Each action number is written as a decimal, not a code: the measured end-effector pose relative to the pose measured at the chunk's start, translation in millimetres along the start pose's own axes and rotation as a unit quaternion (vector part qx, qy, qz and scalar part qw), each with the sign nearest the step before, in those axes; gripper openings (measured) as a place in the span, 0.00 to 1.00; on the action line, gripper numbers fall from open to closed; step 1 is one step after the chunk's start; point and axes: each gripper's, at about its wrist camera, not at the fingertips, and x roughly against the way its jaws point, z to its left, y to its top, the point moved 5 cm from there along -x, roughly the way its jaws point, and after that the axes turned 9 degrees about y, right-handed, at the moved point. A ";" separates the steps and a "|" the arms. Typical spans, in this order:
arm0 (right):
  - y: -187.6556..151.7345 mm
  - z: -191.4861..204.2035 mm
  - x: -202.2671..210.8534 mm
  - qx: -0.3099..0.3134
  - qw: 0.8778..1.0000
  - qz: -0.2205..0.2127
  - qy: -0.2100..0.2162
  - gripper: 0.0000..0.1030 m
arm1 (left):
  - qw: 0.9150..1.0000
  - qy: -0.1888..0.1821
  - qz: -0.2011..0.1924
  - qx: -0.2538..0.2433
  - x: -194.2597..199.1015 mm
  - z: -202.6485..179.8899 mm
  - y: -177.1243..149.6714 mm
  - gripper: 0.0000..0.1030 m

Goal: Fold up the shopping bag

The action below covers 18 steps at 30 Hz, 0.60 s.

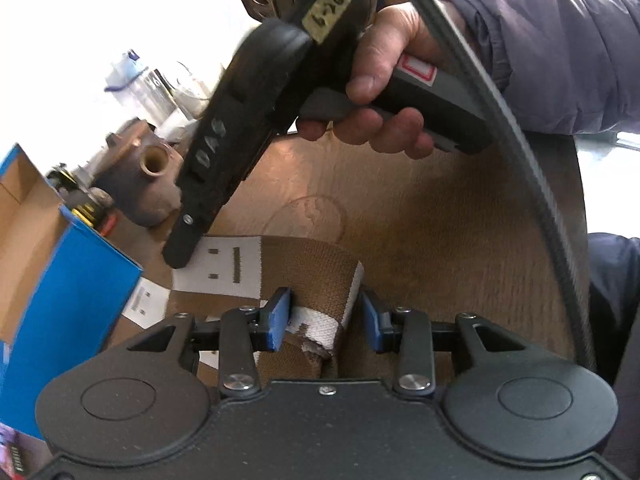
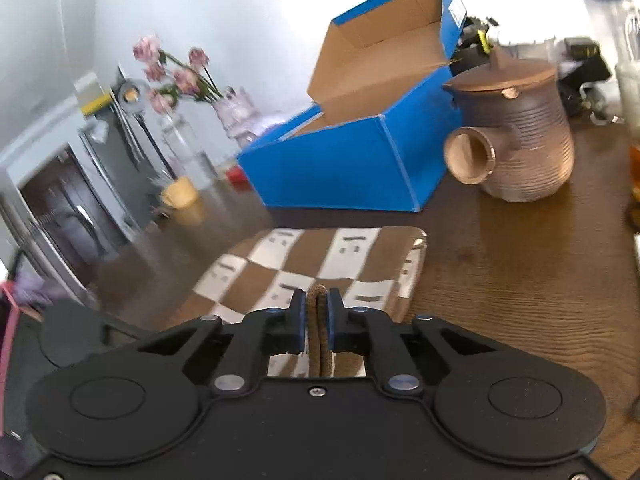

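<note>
The brown-and-white checked shopping bag (image 2: 320,256) lies flattened on the wooden table (image 2: 520,280). In the right wrist view my right gripper (image 2: 317,314) is shut on a doubled brown strap of the bag (image 2: 318,344) at its near edge. In the left wrist view a bunched fold of the bag (image 1: 316,276) sits between the blue pads (image 1: 280,316) of my left gripper (image 1: 326,318), which press on it from both sides. There the right gripper (image 1: 180,254), held by a hand (image 1: 384,80) in a purple sleeve, has its tip down at the bag's far corner.
An open blue cardboard box (image 2: 360,160) stands just beyond the bag. To its right is a brown clay pot (image 2: 520,132) with a side spout. Pink flowers in a vase (image 2: 176,72) and a yellow cup (image 2: 180,196) stand at the left, and clear bottles (image 1: 136,80) are farther back.
</note>
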 end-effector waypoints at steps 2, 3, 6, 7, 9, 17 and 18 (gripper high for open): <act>-0.5 -5.6 1.8 -0.020 0.999 -0.015 0.027 0.09 | 1.000 0.008 0.000 -0.007 1.0 -1.0 -0.6 0.37; -2.5 -12.3 -0.3 -0.036 0.999 -0.016 0.032 0.09 | 1.000 0.007 0.001 -0.005 0.6 -0.5 -1.5 0.37; -9.1 -36.6 -9.5 -0.078 0.997 -0.005 0.000 0.09 | 1.000 0.005 0.002 0.004 -1.6 2.7 -3.5 0.37; -10.1 -40.8 -10.2 -0.081 0.997 -0.003 -0.015 0.09 | 1.000 0.003 0.002 0.009 -2.3 4.2 -4.2 0.37; -13.4 -45.9 -10.9 -0.079 0.996 0.003 -0.040 0.09 | 1.000 -0.001 0.002 0.017 -3.5 6.8 -5.5 0.37; -12.0 -15.1 -3.6 0.067 0.987 0.024 -0.144 0.44 | 0.999 -0.033 0.006 0.035 -9.3 18.6 -5.1 0.35; -10.5 -7.3 5.6 0.099 0.982 0.020 -0.160 0.44 | 0.999 -0.036 0.008 0.034 -9.0 18.4 -4.7 0.35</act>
